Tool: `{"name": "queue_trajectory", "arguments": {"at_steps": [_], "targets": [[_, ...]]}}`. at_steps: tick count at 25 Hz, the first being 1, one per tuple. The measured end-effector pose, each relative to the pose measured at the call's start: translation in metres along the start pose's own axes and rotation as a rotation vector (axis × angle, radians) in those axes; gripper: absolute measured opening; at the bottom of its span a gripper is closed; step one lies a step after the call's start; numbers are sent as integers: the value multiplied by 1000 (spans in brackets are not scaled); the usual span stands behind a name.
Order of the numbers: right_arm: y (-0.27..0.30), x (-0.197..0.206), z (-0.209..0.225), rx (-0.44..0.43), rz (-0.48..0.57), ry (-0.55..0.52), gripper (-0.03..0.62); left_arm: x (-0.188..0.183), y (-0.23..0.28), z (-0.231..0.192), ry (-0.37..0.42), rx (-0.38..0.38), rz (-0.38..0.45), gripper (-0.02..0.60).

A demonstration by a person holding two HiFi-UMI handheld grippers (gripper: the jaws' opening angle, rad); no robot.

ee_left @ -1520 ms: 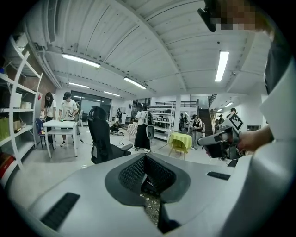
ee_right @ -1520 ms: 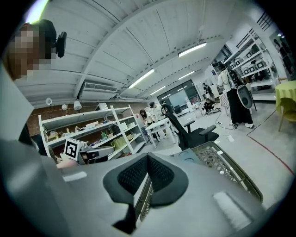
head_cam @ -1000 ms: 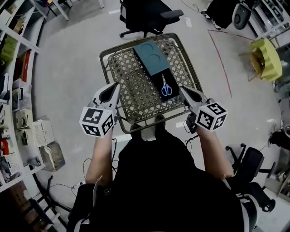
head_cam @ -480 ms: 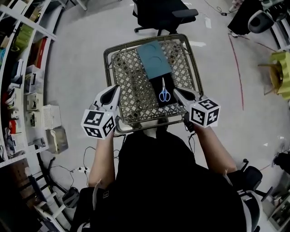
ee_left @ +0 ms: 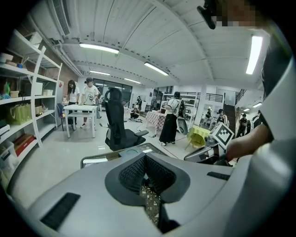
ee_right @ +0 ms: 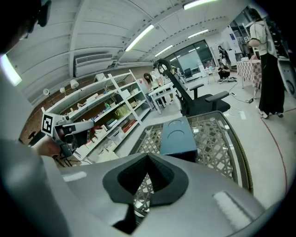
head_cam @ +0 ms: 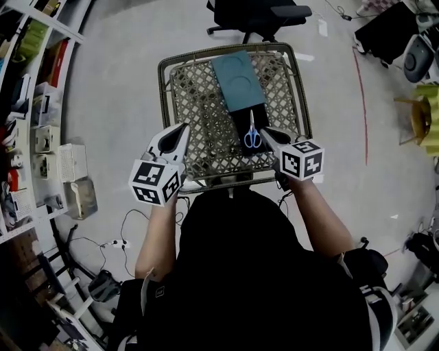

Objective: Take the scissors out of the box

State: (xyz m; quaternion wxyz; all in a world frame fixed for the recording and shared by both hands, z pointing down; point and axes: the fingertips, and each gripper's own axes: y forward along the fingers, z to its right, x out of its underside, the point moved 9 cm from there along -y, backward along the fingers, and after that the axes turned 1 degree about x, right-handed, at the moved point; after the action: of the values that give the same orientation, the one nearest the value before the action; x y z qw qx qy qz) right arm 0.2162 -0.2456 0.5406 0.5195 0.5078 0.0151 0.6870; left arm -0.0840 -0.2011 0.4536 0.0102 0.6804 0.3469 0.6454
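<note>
Blue-handled scissors [head_cam: 252, 134] lie in a black open box [head_cam: 241, 122] on the near right of a woven table [head_cam: 199, 116]. A teal lid [head_cam: 236, 81] rests just beyond the box, and the right gripper view shows it too [ee_right: 178, 136]. My right gripper [head_cam: 263, 131] is shut and empty, its tip just right of the scissors' handles. My left gripper [head_cam: 184, 127] is shut and empty over the table's near left part. The scissors are hidden behind the jaws in both gripper views.
The table has a raised metal rim [head_cam: 164, 89]. A black office chair [head_cam: 264, 14] stands beyond it. Shelves [head_cam: 27, 103] with boxes line the left. Cables lie on the floor near my feet. People stand far off [ee_left: 171, 122] in the left gripper view.
Both grippers have come down and forward over the table. The right one dropped more and now has its tip beside the scissors' handles. Both stayed shut.
</note>
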Motion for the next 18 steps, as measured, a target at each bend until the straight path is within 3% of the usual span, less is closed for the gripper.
{"name": "queue_trajectory", "arguments": {"at_steps": [11, 18], "targets": [[69, 60, 38, 161, -311, 40, 124, 42, 16, -18, -82, 50, -34, 6], [100, 87, 59, 278, -481, -21, 153, 58, 25, -33, -128, 57, -37, 6]]}}
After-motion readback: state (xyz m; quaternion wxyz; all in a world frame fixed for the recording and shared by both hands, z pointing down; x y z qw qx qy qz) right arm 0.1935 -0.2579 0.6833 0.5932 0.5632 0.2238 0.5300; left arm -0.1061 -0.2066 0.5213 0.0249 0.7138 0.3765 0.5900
